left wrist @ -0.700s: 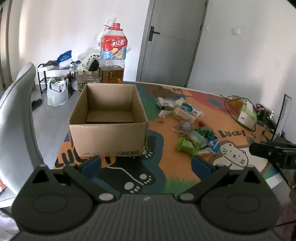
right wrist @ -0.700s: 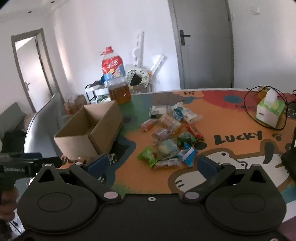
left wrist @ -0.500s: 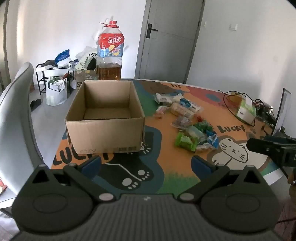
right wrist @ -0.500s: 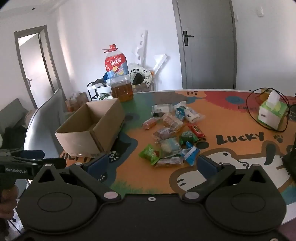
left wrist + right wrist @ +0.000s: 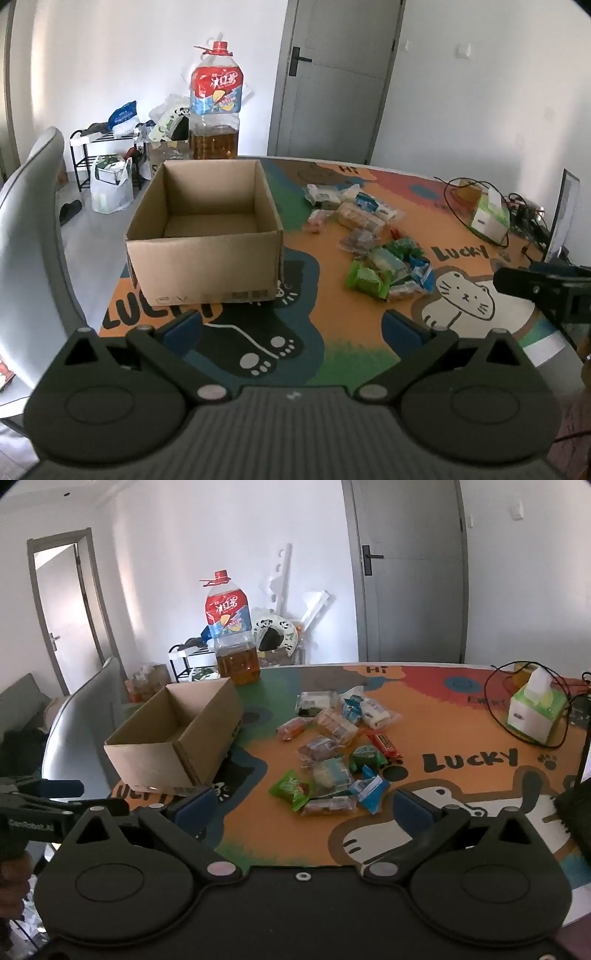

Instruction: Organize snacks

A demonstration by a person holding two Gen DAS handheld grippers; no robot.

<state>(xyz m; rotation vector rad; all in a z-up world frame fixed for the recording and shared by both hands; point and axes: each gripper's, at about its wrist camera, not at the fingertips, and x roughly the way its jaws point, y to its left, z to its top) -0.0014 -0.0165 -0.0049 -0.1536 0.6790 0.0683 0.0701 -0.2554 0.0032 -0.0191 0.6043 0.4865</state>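
Note:
An open, empty cardboard box [image 5: 207, 236] [image 5: 177, 738] stands on the left of the cartoon table mat [image 5: 314, 325]. Several wrapped snacks [image 5: 376, 251] [image 5: 332, 753] lie scattered to its right, among them a green packet [image 5: 290, 788] and a red bar [image 5: 384, 743]. My left gripper [image 5: 291, 328] is open, hovering over the near table edge in front of the box, nothing between its blue pads. My right gripper [image 5: 303, 808] is open too, just short of the nearest snacks. Each gripper shows at the edge of the other's view.
A big bottle of amber liquid [image 5: 216, 107] [image 5: 232, 635] stands behind the box. A green tissue box [image 5: 535, 709] ringed by a black cable sits at the far right. A grey chair [image 5: 26, 236] is at the left, a shelf with bags behind.
Both views have pulled back and risen a little, so the box and snacks look smaller and farther. Both grippers stay open and nothing on the table has moved.

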